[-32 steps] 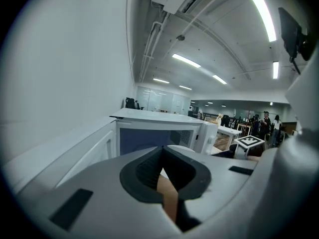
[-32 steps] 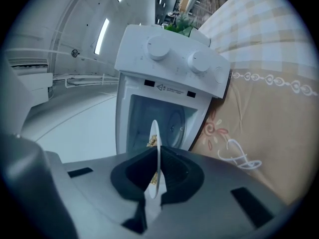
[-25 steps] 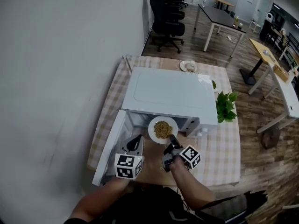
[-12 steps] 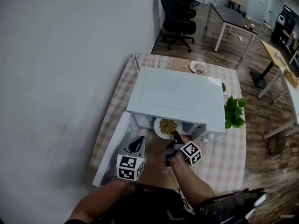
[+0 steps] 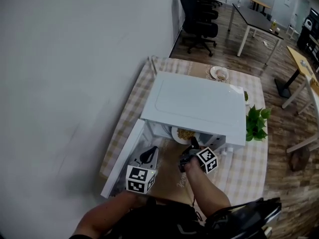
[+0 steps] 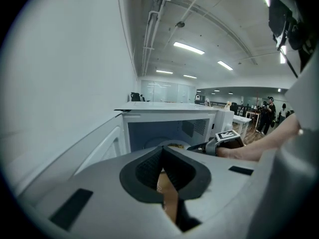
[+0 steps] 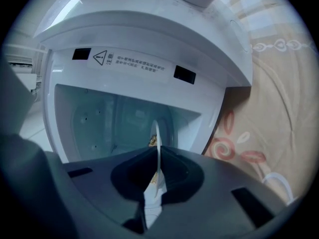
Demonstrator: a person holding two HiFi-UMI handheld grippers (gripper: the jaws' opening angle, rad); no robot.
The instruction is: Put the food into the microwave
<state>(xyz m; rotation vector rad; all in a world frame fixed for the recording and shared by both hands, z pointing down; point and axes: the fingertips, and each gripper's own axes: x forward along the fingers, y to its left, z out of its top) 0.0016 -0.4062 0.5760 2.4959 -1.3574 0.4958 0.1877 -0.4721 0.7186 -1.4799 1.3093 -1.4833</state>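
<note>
We record the microwave (image 5: 199, 103) and its door (image 5: 122, 158) as white, the cavity pale blue-grey. The plate (image 5: 176, 133) is white and the food (image 5: 186, 133) on it is yellow-brown. The bench cloth (image 5: 130, 114) is beige-and-white check, and its centre panel (image 7: 259, 108) is tan with red swirls. The left claw (image 5: 147, 155) and right claw (image 5: 191, 144) are grey, with black-and-white square markers. The plant (image 5: 256, 123) is green.
</note>
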